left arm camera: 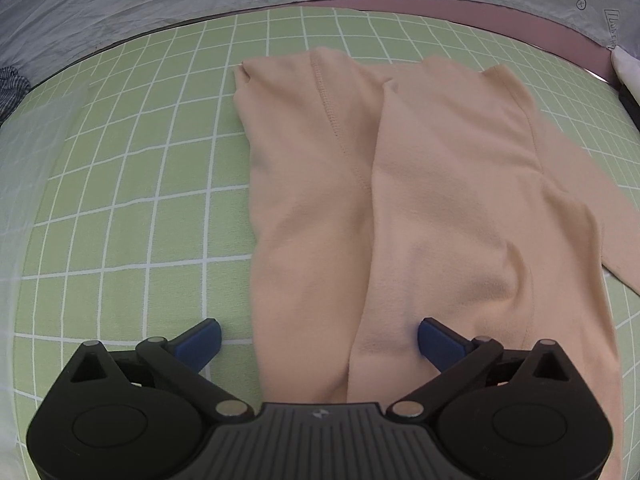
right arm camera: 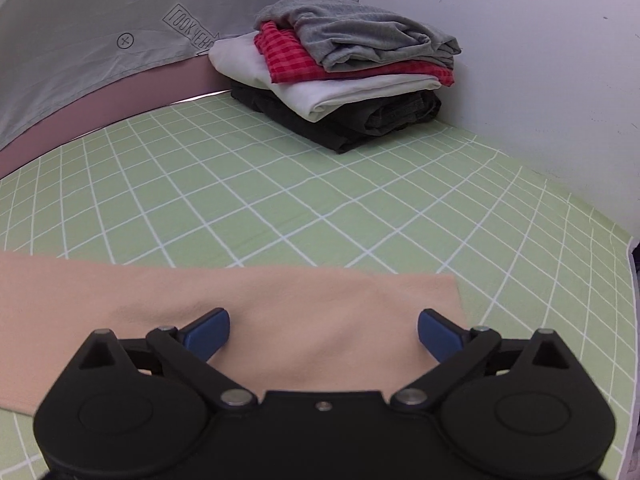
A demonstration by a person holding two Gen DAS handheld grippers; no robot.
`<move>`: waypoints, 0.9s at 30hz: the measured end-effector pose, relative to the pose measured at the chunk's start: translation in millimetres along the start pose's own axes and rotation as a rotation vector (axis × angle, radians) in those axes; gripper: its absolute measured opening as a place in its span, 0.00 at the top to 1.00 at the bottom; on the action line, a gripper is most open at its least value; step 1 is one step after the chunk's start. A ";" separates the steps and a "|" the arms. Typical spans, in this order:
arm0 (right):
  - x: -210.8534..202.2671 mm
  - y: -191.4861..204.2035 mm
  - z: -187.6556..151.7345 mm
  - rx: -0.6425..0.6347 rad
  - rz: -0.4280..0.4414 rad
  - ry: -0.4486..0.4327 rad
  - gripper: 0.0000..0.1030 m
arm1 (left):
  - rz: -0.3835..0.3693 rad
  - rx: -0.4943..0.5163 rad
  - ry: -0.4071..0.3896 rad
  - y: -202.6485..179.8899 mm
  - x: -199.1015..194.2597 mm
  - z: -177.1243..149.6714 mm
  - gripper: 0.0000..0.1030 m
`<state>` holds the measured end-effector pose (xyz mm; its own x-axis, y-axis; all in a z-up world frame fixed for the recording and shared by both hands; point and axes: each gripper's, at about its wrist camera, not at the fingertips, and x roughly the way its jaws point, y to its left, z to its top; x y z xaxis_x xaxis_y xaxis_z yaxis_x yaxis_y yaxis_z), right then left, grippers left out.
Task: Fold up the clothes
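Two grippers are showing, one per wrist view: the left gripper (left arm camera: pixel 319 340) and the right gripper (right arm camera: pixel 323 334); each is carrying two blue fingertips (left arm camera: pixel 199 344), making four in all, and both pairs are standing wide apart; one peach garment (left arm camera: pixel 400 208) is lying spread on the sheet, appearing in both views; one green grid-patterned sheet (right arm camera: pixel 280 200) is covering the surface; one stack of folded clothes (right arm camera: pixel 340 76) is sitting by the wall, holding four pieces: one grey top (right arm camera: pixel 360 32), one red checked piece (right arm camera: pixel 288 58), one white piece (right arm camera: pixel 320 96) and one black piece (right arm camera: pixel 380 120); one pale grey printed cloth (right arm camera: pixel 100 32) is hanging behind.
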<state>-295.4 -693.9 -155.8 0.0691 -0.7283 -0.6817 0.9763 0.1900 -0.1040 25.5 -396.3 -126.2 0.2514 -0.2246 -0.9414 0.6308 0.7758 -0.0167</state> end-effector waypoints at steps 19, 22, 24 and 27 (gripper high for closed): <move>17.3 -28.2 4.0 0.156 0.002 -0.002 0.04 | 0.006 -0.012 -0.043 -2.9 7.4 -7.7 0.00; 10.6 -21.7 6.2 0.112 0.047 0.005 0.43 | 0.008 -0.021 -0.071 -4.0 7.5 -10.8 0.00; 3.8 -15.0 7.6 0.071 0.085 0.007 0.75 | 0.008 -0.026 -0.086 -4.5 7.8 -12.4 0.00; -7.0 -3.2 9.6 0.005 0.133 0.015 0.90 | -0.023 -0.050 -0.068 4.9 4.1 -10.5 0.00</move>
<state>-297.1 -695.8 -143.6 0.1952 -0.6868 -0.7001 0.9597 0.2810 -0.0080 22.0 -387.2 -133.7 0.2878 -0.2810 -0.9155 0.5999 0.7981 -0.0564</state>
